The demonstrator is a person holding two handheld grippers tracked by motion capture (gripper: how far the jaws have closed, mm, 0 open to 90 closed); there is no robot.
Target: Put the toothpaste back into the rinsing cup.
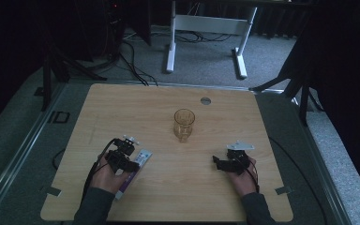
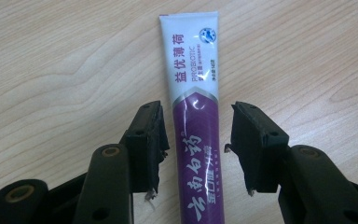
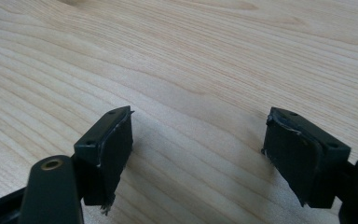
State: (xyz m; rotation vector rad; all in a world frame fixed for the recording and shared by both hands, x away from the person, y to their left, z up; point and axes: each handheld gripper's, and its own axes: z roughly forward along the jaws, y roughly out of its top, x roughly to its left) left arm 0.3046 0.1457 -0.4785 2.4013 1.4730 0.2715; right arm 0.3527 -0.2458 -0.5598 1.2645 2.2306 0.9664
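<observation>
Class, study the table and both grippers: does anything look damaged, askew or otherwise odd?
The pads of the left gripper look worn, with frayed bits at their lower edges; the right gripper has the same ragged pads. The toothpaste tube lies flat and intact between the open left jaws. The glass stands upright.

In the left gripper view the toothpaste tube [image 2: 196, 135] runs off the bottom edge, so the cap end can't be seen. From the high view, the left hand-held gripper [image 1: 122, 159] and the hand cover the middle of the tube, and its print is too small to read. The glass [image 1: 184, 124] is too dim to tell if anything's inside.
</observation>
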